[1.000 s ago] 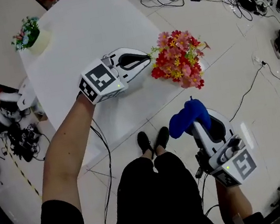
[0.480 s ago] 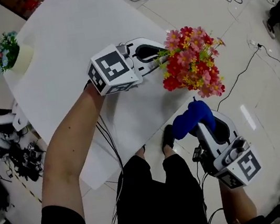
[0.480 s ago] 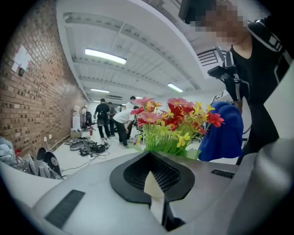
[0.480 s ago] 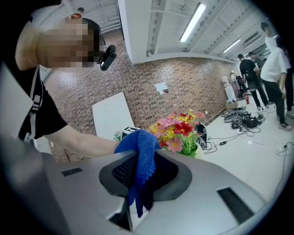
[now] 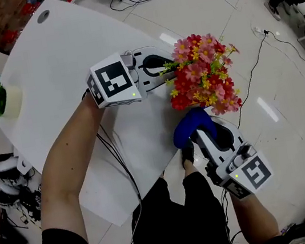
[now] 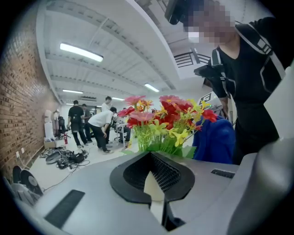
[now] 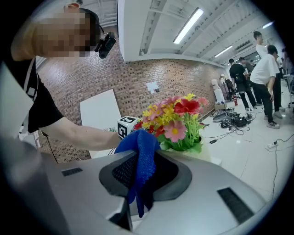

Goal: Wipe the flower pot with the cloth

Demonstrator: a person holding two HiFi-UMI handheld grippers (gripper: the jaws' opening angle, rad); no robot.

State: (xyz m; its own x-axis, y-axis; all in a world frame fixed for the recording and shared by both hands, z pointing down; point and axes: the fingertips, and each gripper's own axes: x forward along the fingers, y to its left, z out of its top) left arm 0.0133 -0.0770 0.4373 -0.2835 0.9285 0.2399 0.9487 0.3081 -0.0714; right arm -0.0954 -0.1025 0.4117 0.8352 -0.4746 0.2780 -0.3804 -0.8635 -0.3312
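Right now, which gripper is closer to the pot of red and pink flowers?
Left. The left gripper is shut on the flower pot itself, reaching in over the table. The right gripper, shut on the blue cloth, is just beside the blooms.

We've got the flower pot point(image 7: 202, 153), cream and upright, mostly buried under red, pink and yellow blooms point(image 5: 200, 76), by the counter's point(image 5: 72, 56) right edge. The blue cloth point(image 5: 191, 126) sits bunched up right beside it, on the near side.
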